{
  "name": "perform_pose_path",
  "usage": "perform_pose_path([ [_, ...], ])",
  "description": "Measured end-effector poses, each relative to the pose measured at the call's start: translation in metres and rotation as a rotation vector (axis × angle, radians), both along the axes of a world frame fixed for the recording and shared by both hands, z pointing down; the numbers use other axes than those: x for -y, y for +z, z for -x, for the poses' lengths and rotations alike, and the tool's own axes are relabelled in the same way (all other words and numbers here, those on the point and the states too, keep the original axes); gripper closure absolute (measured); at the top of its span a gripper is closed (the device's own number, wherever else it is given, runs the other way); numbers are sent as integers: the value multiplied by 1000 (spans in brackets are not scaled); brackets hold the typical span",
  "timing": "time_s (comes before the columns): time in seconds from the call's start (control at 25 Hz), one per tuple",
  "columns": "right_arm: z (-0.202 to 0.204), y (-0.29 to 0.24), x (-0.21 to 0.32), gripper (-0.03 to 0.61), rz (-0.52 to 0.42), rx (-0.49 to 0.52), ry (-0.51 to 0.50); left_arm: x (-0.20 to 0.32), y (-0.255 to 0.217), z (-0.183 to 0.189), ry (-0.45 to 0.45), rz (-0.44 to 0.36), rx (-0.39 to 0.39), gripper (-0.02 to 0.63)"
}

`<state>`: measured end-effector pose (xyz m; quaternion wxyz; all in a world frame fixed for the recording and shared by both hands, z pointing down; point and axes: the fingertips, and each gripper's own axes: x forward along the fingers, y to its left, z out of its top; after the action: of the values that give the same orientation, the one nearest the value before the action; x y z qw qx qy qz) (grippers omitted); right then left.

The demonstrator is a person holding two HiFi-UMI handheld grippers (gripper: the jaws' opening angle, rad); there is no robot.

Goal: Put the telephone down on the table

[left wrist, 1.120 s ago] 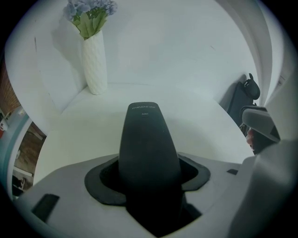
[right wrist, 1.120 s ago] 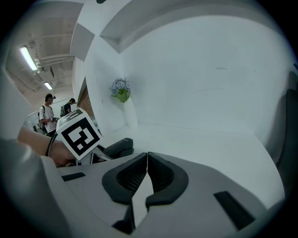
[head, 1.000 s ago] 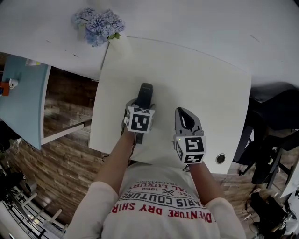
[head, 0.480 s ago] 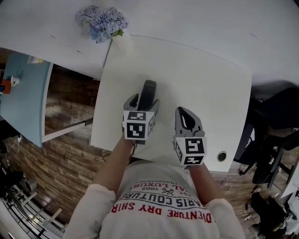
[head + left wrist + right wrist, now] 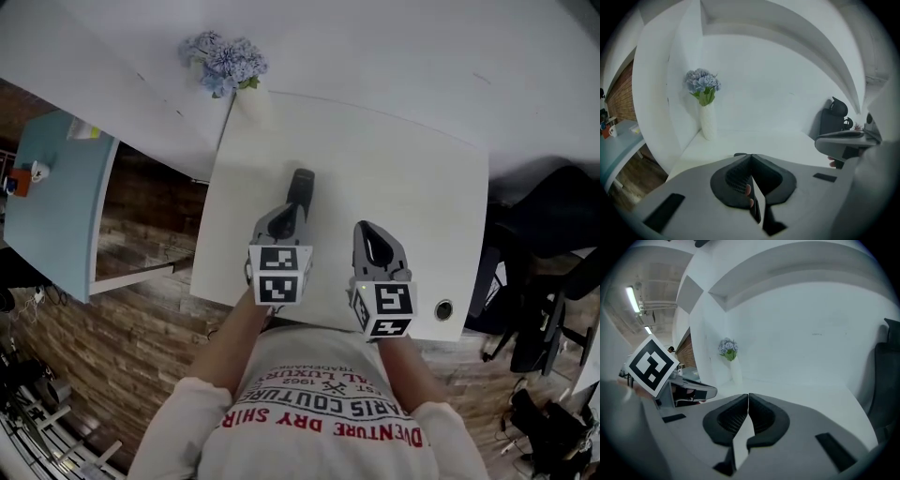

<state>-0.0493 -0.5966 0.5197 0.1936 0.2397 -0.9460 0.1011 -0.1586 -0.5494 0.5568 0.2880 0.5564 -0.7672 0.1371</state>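
On the white tabletop (image 5: 422, 178), seen from above, everything is gathered in the left and near parts; the far right part is bare. A light blue side table (image 5: 56, 202) is noted well apart, beyond the left edge, over a brick-patterned floor (image 5: 141, 309). A dark chair (image 5: 548, 234) is noted beyond the right edge.

The left hand-held gripper (image 5: 287, 214) is held over the tabletop, left of the middle, its marker cube toward the near edge. Its jaws are closing and are seen pad against pad in its own view (image 5: 751, 155), with nothing between them. The right hand-held gripper (image 5: 369, 228) is held beside it, right of the middle and close to the near edge. Its jaws are likewise together and nothing is held (image 5: 748, 395).

The telephone (image 5: 300, 187), a dark handset, is recorded lying flat on the tabletop, left of centre, its length running from near edge toward far edge. Its near end is covered by the left hand-held gripper's tips; contact cannot be told.

A white vase (image 5: 251, 105) stands upright at the far left corner, with pale blue flowers (image 5: 225, 61) in it. A small round fitting (image 5: 443, 309) is set in the near right corner.
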Motion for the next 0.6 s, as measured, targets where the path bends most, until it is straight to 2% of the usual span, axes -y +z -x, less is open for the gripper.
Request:
perform_pose_path([
  [0.16, -11, -27, -15, 554, -51, 46, 29, -9, -44, -21, 63, -122, 68, 589],
  [0.48, -37, -88, -47, 554, -192, 171, 92, -42, -142, -67, 226, -428, 293, 589],
  [0.6, -45, -110, -51, 554, -251, 198, 116, -53, -166, -70, 234, -521, 283, 589],
])
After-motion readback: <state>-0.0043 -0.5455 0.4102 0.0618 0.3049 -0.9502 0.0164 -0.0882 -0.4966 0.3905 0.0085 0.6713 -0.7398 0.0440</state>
